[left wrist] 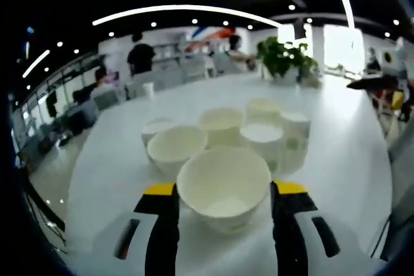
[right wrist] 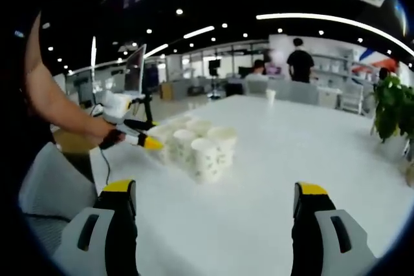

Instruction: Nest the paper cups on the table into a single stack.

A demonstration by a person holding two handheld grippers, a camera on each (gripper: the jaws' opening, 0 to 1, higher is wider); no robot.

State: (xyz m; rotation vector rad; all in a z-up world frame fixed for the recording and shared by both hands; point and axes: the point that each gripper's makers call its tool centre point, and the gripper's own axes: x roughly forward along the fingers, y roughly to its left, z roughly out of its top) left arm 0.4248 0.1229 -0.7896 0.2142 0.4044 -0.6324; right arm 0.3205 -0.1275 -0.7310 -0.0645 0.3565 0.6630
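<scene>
Paper cups (left wrist: 223, 159) stand grouped on a white table (left wrist: 349, 153), all upright with their mouths up. In the left gripper view, the nearest cup (left wrist: 224, 185) sits between the two yellow-tipped jaws of the left gripper (left wrist: 224, 192). Its rim spans nearly the whole gap, though the view does not settle whether the jaws touch its wall, so I cannot tell if the tool is clamped on it or merely set around it. Just beyond this cup, to the left, is a second cup (left wrist: 176, 148); to the right is a third (left wrist: 262, 141). Farther back stand more cups, including one in the middle (left wrist: 220, 124) and one at the far right (left wrist: 295, 126), all close together and some touching.

In the right gripper view, the right gripper (right wrist: 213, 208) hangs over bare table with its jaws spread wide apart and nothing between them. The cup group (right wrist: 194, 143) lies well ahead of it and to the left. The left gripper (right wrist: 132, 135) appears there too, held by a person's hand (right wrist: 111, 136), its yellow tip at the left edge of the cluster.

A lone small cup (left wrist: 149, 88) stands far off near the table's far edge. A potted plant (left wrist: 284, 59) sits at the far right of the table, and people (left wrist: 140, 56) stand in the office beyond.
</scene>
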